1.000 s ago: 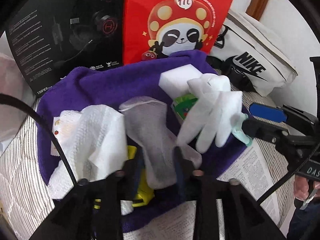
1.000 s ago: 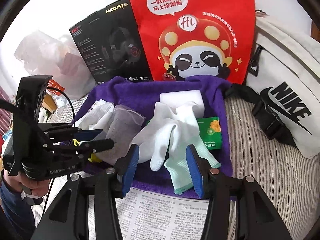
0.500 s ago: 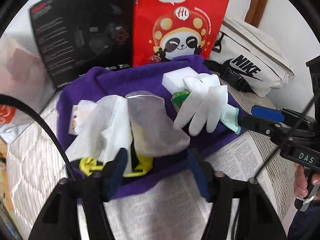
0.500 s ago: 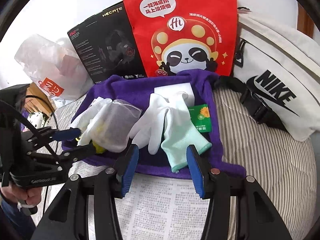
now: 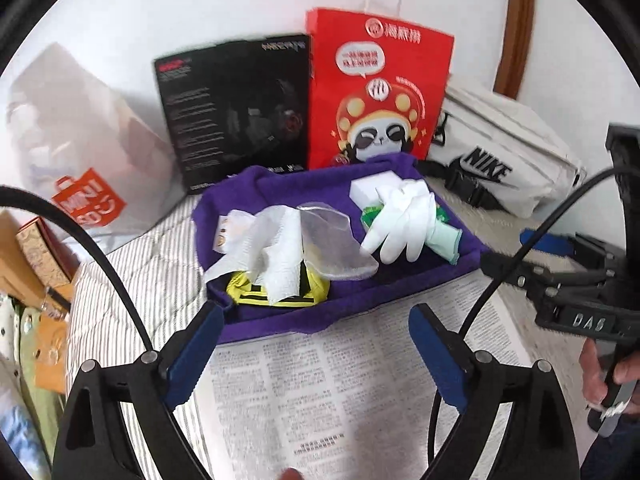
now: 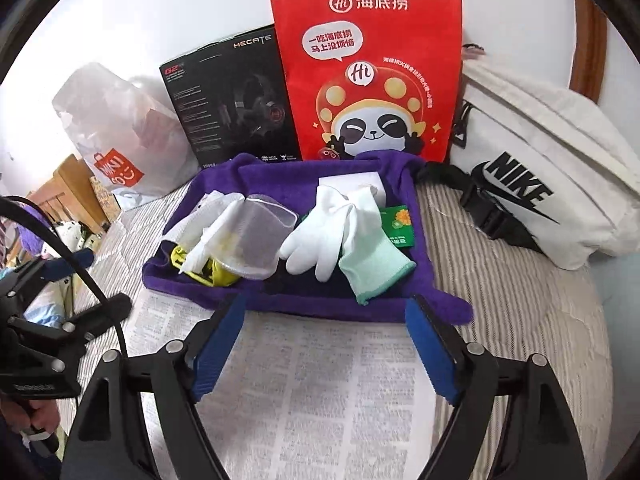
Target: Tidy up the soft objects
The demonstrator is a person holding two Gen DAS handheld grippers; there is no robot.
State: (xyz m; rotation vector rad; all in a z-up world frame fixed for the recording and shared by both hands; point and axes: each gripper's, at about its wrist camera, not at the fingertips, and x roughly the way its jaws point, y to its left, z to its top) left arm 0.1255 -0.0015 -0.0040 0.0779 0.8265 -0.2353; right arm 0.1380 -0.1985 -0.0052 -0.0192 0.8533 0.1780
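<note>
At mid-frame we see the towel [image 6: 320, 300] spread on the bed [image 6: 520, 300], the newspaper [image 6: 320, 392] before it. On the towel, the gloves [image 6: 332, 232] lie right, the tissue [image 6: 208, 232] left. Behind stand a headset box [image 6: 228, 100] and paper bag [image 6: 372, 76]; the waist bag [image 6: 540, 184] lies right.

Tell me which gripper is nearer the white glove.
Right. The right gripper sits just in front of the white glove, jaws opening, empty; the left gripper is off toward the tissues.
</note>
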